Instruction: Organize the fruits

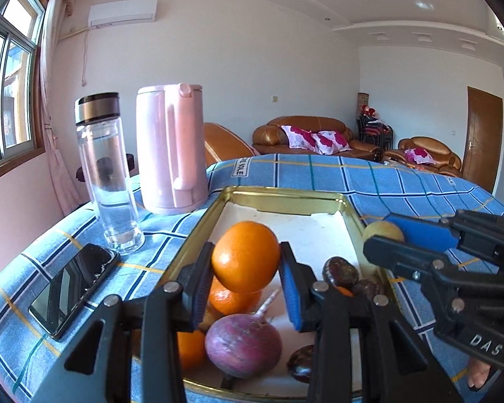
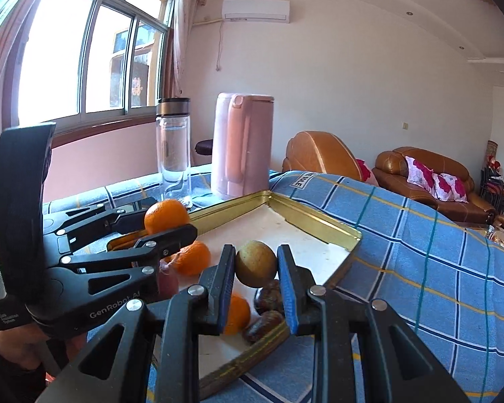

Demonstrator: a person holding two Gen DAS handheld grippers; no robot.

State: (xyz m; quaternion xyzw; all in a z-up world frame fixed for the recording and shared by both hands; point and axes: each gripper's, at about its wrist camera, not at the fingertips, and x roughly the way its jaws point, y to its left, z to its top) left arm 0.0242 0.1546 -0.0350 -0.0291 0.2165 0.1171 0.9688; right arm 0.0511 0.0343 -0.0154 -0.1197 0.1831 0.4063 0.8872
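Nearest to me, over the near end of the gold-rimmed tray (image 1: 282,198), both grippers are loaded. The left gripper (image 1: 246,280) has its blue pads clamped on an orange (image 1: 245,257), held clear above the fruit lying below it. The right gripper (image 2: 256,280) is pinched tight on a small yellow-brown fruit (image 2: 255,263), perhaps a pear, also lifted off the tray floor.

Under them, at the near end of the tray, lie a purple onion-like bulb (image 1: 243,349), at least two more oranges (image 1: 233,297) and several dark brown dates or chestnuts (image 1: 340,272), all bunched together. The far half of the tray, lined white, is bare.

Further on, to the left, a phone (image 1: 72,290) lies on the blue checked cloth (image 1: 403,181), then a clear bottle (image 1: 106,174) and a pink kettle (image 1: 169,147) stand beyond it, well apart from the tray.

My guess is the sorting is only begun: two pieces are in the air, nothing looks grouped yet, and most of the pile remains to be placed. Where the held fruits are bound I cannot tell.
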